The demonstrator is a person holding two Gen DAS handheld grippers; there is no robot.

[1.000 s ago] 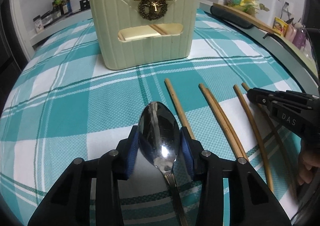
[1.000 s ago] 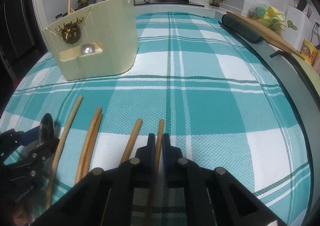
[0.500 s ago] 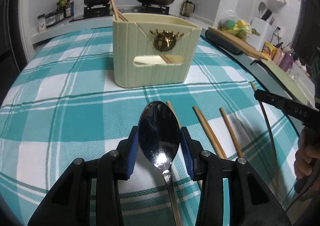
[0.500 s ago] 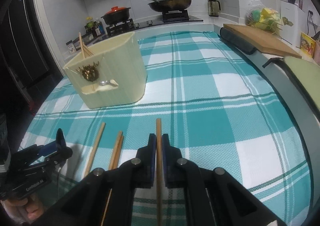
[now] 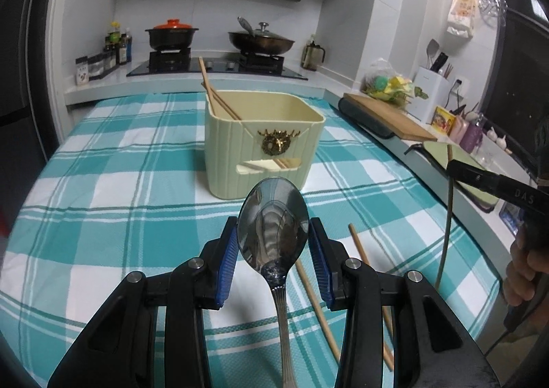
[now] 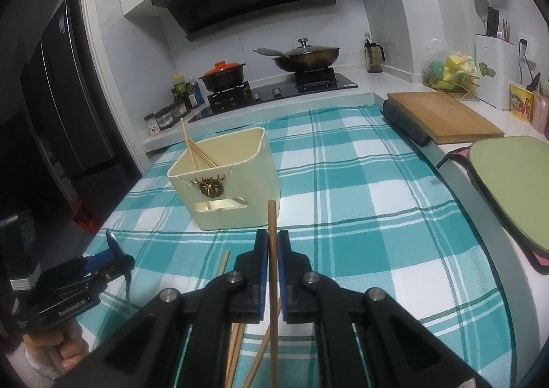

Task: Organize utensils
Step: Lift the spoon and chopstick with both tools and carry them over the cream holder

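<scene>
My left gripper [image 5: 273, 244] is shut on a steel spoon [image 5: 272, 237], bowl forward, held above the checked cloth. My right gripper [image 6: 272, 244] is shut on one wooden chopstick [image 6: 272, 250] that points up and forward. A cream utensil holder [image 5: 260, 144] with a gold stag badge stands ahead of both grippers; it also shows in the right wrist view [image 6: 226, 182]. Chopsticks [image 5: 212, 93] lean inside it. Loose chopsticks [image 5: 319, 305] lie on the cloth below the grippers. The right gripper shows at the right edge of the left wrist view [image 5: 497, 185]; the left gripper shows at the left of the right wrist view [image 6: 103, 261].
A teal checked cloth [image 5: 103, 216] covers the table. Behind it is a hob with a red-lidded pot [image 5: 171, 34] and a wok [image 5: 262, 39]. A wooden board [image 6: 446, 117] and a green mat [image 6: 511, 178] lie along the right counter.
Both grippers have risen from the cloth, the left lifting the spoon and the right lifting one chopstick. The views now look over the top of the holder.
</scene>
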